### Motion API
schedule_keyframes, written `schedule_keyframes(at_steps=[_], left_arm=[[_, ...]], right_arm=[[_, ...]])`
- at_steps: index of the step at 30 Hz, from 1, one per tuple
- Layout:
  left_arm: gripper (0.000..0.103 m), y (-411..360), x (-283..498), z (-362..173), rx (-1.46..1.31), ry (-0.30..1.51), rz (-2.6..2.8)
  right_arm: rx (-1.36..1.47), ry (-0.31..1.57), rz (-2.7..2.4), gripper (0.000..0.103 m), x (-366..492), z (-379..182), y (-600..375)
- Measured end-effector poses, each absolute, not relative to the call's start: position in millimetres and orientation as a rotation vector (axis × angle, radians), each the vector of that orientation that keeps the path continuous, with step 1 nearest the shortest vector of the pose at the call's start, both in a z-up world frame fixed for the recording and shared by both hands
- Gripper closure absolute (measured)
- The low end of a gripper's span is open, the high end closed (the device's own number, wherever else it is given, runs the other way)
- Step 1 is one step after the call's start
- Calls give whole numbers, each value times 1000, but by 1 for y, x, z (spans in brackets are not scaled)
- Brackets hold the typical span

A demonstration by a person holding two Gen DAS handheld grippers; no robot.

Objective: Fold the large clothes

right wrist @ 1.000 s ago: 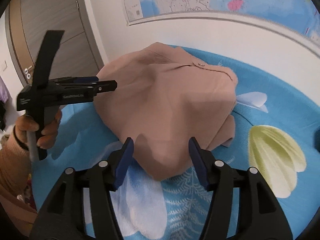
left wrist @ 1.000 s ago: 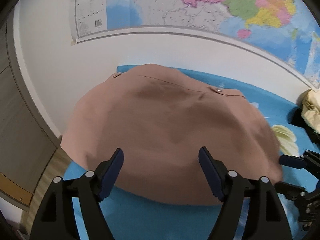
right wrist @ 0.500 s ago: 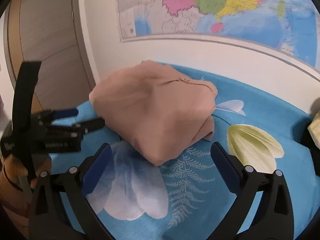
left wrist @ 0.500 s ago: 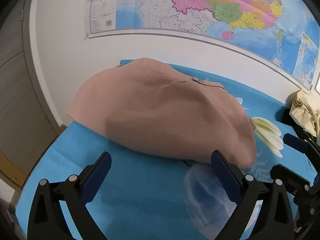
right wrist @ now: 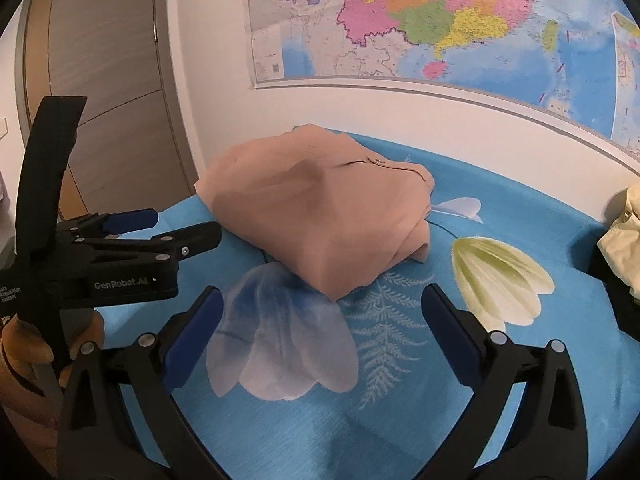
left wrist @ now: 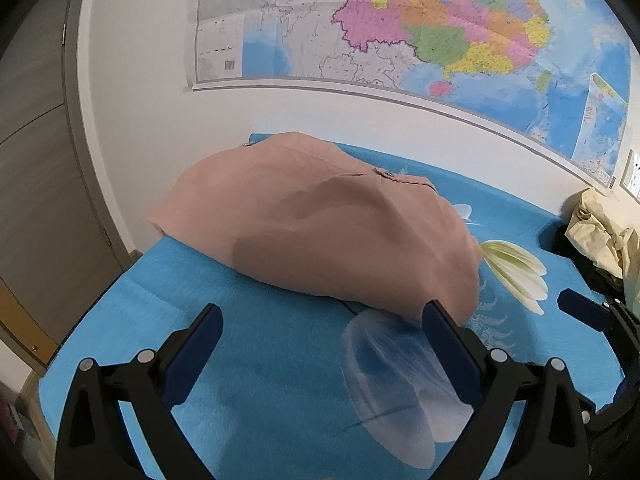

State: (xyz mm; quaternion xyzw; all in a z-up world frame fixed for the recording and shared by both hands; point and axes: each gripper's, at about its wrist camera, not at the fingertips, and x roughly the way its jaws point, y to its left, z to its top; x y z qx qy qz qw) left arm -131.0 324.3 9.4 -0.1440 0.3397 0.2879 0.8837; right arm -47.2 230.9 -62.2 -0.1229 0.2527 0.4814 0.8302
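A tan garment [left wrist: 320, 232] lies folded in a rounded pile on the blue floral cloth [left wrist: 256, 360], toward the far left corner; it also shows in the right wrist view [right wrist: 320, 216]. My left gripper [left wrist: 320, 336] is open and empty, a little back from the pile's near edge. My right gripper [right wrist: 320, 320] is open and empty, short of the pile's near corner. The left gripper also appears from the side in the right wrist view [right wrist: 176, 228], held in a hand at the left.
A crumpled cream garment [left wrist: 600, 232] over something dark lies at the right edge. A wall map [left wrist: 400, 32] hangs behind. A wooden door [right wrist: 100, 92] stands at the left. The cloth's left edge [left wrist: 92, 320] drops off near the door.
Both grippers have opened wide and drawn back from the tan garment, which now rests free on the cloth. It sits smaller and farther off in both views.
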Motion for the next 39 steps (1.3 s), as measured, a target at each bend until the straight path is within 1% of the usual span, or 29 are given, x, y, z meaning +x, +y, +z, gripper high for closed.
schedule_keyframes(at_steps=[12, 39], left_arm=[[7, 313, -139, 18, -269, 689, 609], [7, 309, -141, 17, -273, 708, 600]], right_arm=[[-227, 531, 1039, 6, -56, -62, 221], [-211, 550, 1054, 6, -58, -63, 216]])
